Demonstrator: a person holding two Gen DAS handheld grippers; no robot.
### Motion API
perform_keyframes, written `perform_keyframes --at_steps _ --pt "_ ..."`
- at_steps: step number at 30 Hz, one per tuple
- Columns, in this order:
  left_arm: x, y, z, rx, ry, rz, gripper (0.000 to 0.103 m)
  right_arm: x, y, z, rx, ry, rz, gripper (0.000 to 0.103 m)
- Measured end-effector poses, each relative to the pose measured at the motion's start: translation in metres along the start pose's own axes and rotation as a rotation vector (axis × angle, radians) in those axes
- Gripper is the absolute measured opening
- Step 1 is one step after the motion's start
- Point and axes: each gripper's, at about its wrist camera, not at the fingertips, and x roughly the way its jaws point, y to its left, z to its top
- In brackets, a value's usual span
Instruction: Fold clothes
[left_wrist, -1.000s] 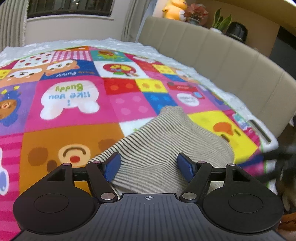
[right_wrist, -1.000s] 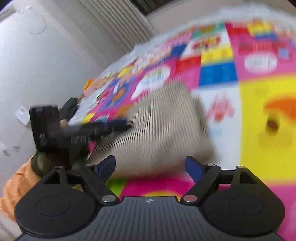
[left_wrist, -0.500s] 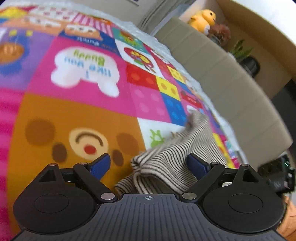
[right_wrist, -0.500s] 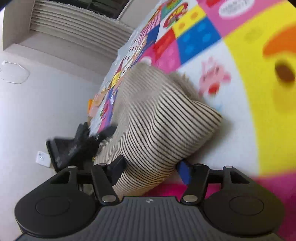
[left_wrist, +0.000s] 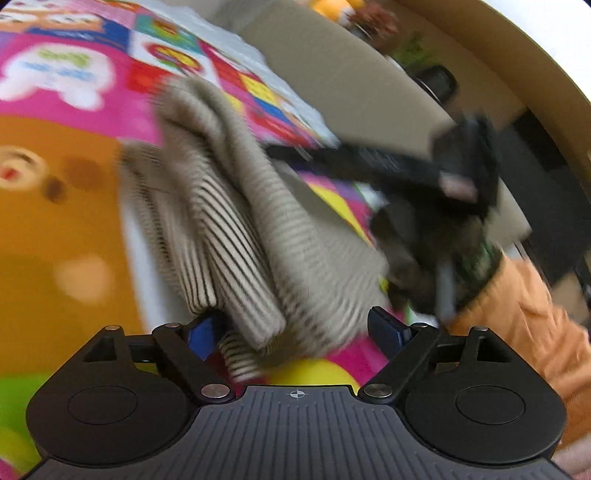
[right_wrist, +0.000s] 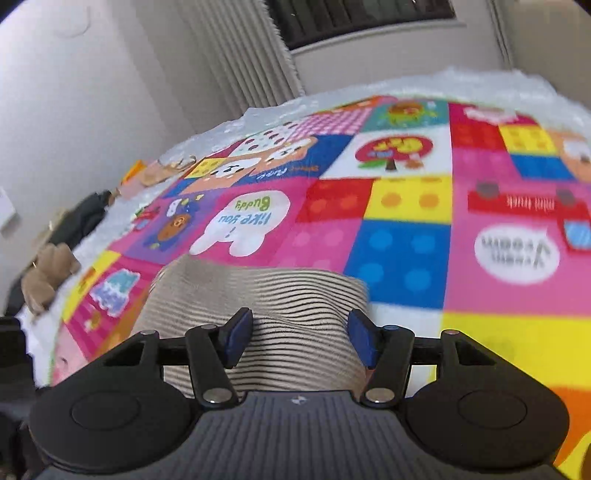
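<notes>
Left wrist view: left gripper (left_wrist: 301, 330) wide apart over striped folded garment (left_wrist: 236, 221), long axis running ahead from the claw; nothing clamped. Right wrist view: right gripper (right_wrist: 297, 338) half spread, squeezing the garment (right_wrist: 258, 295). Beyond: patchwork blanket (right_wrist: 406, 206), curtain (right_wrist: 236, 55).

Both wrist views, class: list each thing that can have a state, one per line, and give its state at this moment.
Striped garment: bunched in thick folds on the blanket, not flat.
Patchwork blanket: spread out over the bed.
Left tool: wide open, garment edge between its pads, not pinched.
Right tool: partly closed around a raised fold of the garment; a firm pinch cannot be told.
Window blind: down.
</notes>
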Motion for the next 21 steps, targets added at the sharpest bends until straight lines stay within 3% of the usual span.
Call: perform_keyframes --at_steps 5,10,16,20,21 --pt "-0.009 -0.009 -0.015 0.035 0.022 0.042 0.09 -0.034 0.012 -0.01 -0.098 -0.065 -0.039 0.072" --pt "-0.052 0.003 -0.018 -0.002 -0.088 0.124 0.089 -0.088 0.053 -0.049 -0.323 -0.183 -0.035 0.083" --pt "-0.08 0.017 -0.01 -0.084 -0.209 0.264 0.082 -0.089 0.131 -0.123 -0.696 -0.219 0.003 0.084" --pt "-0.084 0.019 -0.007 -0.121 -0.236 0.288 0.082 -0.05 0.158 -0.152 -0.861 -0.256 -0.113 0.082" --pt "-0.088 0.019 -0.009 -0.125 -0.239 0.29 0.082 -0.045 0.157 -0.152 -0.868 -0.259 -0.136 0.069"
